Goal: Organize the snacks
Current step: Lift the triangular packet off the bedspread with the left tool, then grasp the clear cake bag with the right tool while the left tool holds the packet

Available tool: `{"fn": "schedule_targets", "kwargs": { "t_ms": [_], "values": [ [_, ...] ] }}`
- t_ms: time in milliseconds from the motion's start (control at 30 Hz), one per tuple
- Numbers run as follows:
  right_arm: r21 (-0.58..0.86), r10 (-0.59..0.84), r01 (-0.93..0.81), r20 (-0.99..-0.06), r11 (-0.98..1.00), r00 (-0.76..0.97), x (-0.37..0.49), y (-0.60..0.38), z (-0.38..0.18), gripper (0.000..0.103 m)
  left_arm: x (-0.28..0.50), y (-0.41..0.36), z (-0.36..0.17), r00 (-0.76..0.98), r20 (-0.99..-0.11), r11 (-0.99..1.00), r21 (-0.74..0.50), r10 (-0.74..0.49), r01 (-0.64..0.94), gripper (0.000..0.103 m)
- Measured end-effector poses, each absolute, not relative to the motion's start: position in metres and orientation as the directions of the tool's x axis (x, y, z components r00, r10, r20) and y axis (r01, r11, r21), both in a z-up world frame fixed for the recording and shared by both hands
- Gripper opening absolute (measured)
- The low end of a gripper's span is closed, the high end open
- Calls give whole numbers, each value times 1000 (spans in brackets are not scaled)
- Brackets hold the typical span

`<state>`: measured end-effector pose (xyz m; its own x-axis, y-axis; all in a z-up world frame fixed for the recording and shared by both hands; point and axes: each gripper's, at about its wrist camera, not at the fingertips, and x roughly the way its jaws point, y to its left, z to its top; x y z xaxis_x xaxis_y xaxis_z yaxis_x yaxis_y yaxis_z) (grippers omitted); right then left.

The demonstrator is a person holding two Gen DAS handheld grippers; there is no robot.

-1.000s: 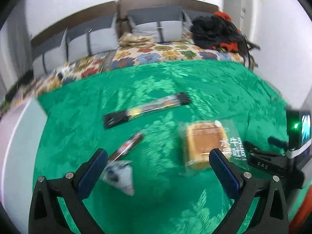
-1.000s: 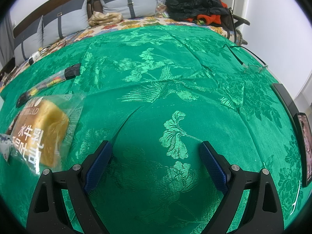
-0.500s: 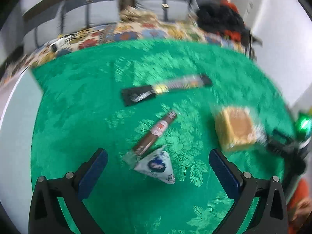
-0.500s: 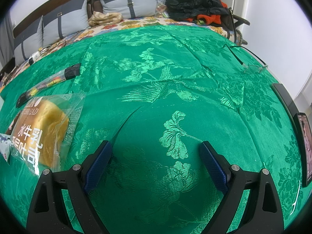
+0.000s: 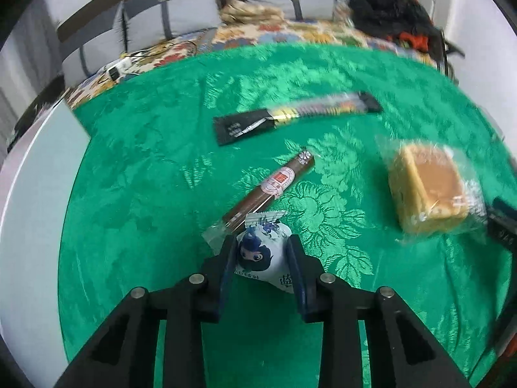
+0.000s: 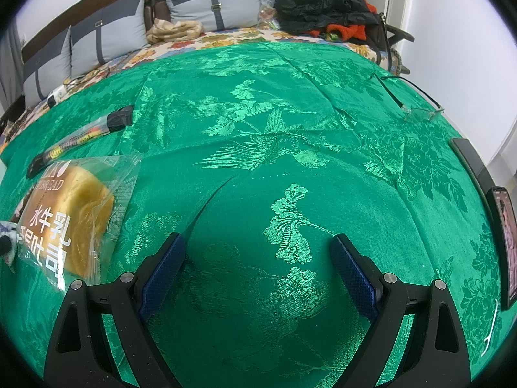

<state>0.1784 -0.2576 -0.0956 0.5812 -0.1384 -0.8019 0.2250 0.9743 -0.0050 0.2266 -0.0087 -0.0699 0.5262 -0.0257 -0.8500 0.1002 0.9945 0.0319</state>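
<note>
Snacks lie spread on the green cloth [image 6: 290, 113], four of them. White triangular pouch [image 5: 261, 255] with a cartoon face sits clamped between the blue pads of the left gripper [image 5: 262, 242], pads pressing both sides, so that gripper is closed on it. Whether the pouch rests on the cloth or is lifted, can't tell. Brown sausage stick [image 5: 271, 190] lies diagonal just beyond the pouch, its clear wrapper end touching or tucked under the pouch's far edge. Long black snack strip [image 5: 297, 116] lies farther back, apart from the sausage. Bagged bread [image 5: 426, 190] sits to the right of those, well apart from the pouch; left view is motion-blurred, print unreadable there.

Right gripper [image 6: 258, 249] hovers low over bare cloth, jaws spread wide, nothing between them. In its view the bread bag shows at left, the strip beyond it. Clear-framed glasses [image 6: 416, 113] lie on the cloth at far right, a phone [image 6: 504, 245] at the right edge. Grey cushions [image 6: 213, 6] and a dark pile of clothes [image 6: 320, 0] sit at the back
</note>
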Motion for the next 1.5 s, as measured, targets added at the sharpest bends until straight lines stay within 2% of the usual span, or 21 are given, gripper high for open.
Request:
{"fn": "schedule_targets", "kwargs": {
  "t_ms": [300,600,1200,1300,1400,1500],
  "values": [
    [-5,-139,225,-802,974,581,178,-257,-95,93,182,29,-42,575,-812,995,-94,-102,43,30],
    [-6,-139,225,-802,974,580,178,-257,-95,93,159,42,-44,581,-803,988,-153,-134,18,30],
    [-6,-139,225,-803,974,580,178,-257,-95,93,128,60,-34,613,-777,983,-182,-147,5,30],
    [4,-93,171,-830,985,551,184,-262,-93,93,124,64,-30,620,-770,982,-188,-151,5,30],
    [86,-30,208,-865,974,500,178,-282,-78,92,120,71,-28,629,-761,978,-207,-160,-2,30],
    [291,125,241,-837,926,532,168,-290,-42,93,119,74,-28,632,-755,973,-230,-175,-6,30]
  ]
}}
